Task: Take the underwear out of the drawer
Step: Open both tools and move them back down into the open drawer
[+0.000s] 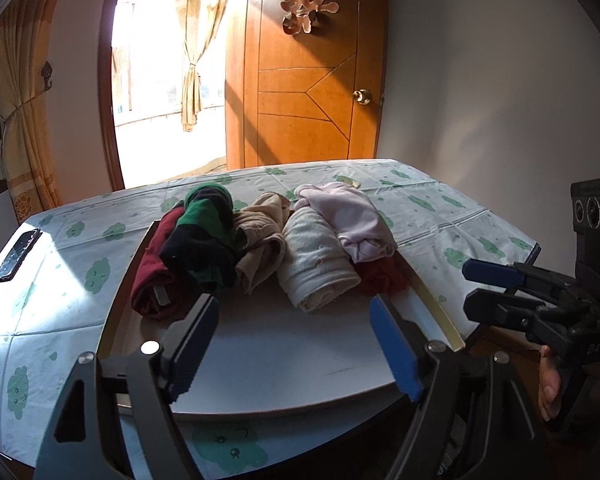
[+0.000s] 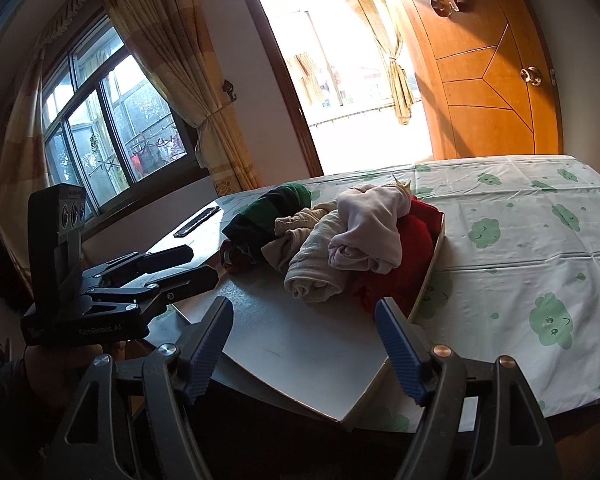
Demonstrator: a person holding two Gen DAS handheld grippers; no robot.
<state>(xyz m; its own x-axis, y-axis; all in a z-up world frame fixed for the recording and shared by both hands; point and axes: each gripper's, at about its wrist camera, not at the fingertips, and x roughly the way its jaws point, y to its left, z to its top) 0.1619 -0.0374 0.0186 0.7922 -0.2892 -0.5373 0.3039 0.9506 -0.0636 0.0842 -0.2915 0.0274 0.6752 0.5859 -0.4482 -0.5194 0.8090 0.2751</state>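
Both wrist views look low across the drawer [image 1: 260, 352] toward the door [image 1: 300, 80], close in; each sees the clothes pile [image 2: 332, 240].

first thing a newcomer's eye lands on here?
Probably the heap of rolled underwear crowded at the far end of the shallow drawer that sits on the cloud-print tablecloth: maroon, green-black, beige, cream, pink. Next, the blazing bright doorway beside the orange wooden door behind. Both the left gripper and right gripper are open and empty at the drawer's near end.
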